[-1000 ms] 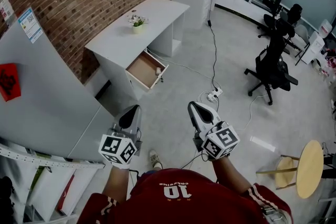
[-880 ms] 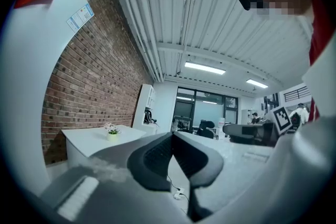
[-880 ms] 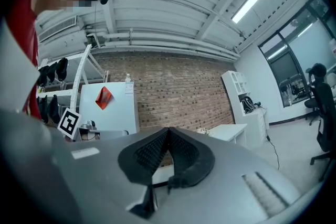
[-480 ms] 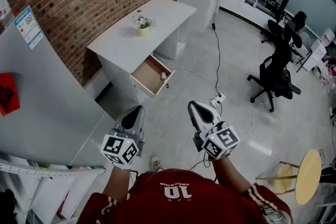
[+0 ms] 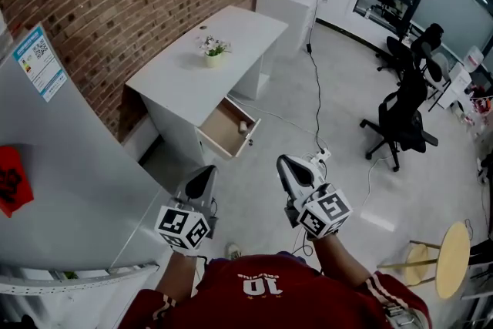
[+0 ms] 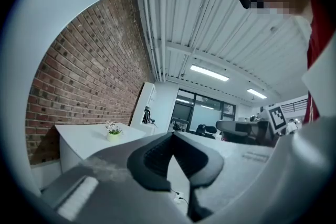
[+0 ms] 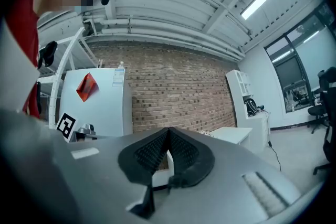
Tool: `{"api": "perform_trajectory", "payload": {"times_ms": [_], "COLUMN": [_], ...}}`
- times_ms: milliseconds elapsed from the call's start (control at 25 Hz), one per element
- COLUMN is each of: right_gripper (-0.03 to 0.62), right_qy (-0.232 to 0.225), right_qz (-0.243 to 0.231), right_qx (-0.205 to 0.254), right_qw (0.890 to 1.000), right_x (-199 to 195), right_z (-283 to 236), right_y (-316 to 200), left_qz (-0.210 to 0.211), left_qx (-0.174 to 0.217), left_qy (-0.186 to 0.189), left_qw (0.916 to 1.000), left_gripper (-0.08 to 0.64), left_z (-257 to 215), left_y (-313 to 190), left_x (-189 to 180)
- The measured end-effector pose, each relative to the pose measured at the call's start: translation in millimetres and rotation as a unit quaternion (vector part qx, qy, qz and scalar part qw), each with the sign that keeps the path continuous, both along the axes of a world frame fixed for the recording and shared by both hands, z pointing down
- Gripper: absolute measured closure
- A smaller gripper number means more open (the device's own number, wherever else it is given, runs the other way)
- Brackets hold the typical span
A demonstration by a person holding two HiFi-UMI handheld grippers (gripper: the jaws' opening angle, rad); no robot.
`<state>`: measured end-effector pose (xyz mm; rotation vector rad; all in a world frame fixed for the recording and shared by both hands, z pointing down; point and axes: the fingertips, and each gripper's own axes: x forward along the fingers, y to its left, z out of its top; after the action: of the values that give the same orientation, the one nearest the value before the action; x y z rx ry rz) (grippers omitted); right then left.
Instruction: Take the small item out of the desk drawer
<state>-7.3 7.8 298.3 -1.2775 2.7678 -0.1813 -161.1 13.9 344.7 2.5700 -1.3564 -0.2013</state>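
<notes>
Drawer [image 5: 222,127] stands pulled out of the counter [image 5: 185,77], beneath its top. Small item [image 5: 243,126], pale, lies inside the drawer at its front end, in the corner toward the right-hand side. Left tool [image 5: 203,172] and right tool [image 5: 283,161] are both closed, with nothing between the jaws. Both sit well short of the drawer. The item lies ahead, roughly midway between them, and neither is clearly nearer. In my judgement, an approach is needed before any reach.

Small item [image 5: 243,126] in the drawer [image 5: 222,133] — plant [image 5: 212,50] on desk [image 5: 181,81] (chair [image 5: 404,115] rightward).
</notes>
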Motion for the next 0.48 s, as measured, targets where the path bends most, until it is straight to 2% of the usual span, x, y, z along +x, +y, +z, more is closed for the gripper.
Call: {"api": "perform_trajectory", "payload": {"times_ms": [240, 480], "right_gripper": [0.592, 0.592], "right_qy": [0.018, 0.025], "right_qz": [-0.009, -0.021], "right_qx": [0.002, -0.002], "right_qw": [1.0, 0.999], "right_x": [-33.2, -50.9], "right_z": [-3.3, -0.2], "right_y": [-12.9, -20.3], "left_qz": [-0.004, -0.012], "left_qx": [-0.007, -0.004], "left_qy": [0.018, 0.022], "left_qw": [0.9998, 0.9997], "left_gripper": [0.557, 0.557], "left_z": [12.2, 14.8], "left_y": [-13.3, -18.4], "left_x": [-32.1, -46.1]}}
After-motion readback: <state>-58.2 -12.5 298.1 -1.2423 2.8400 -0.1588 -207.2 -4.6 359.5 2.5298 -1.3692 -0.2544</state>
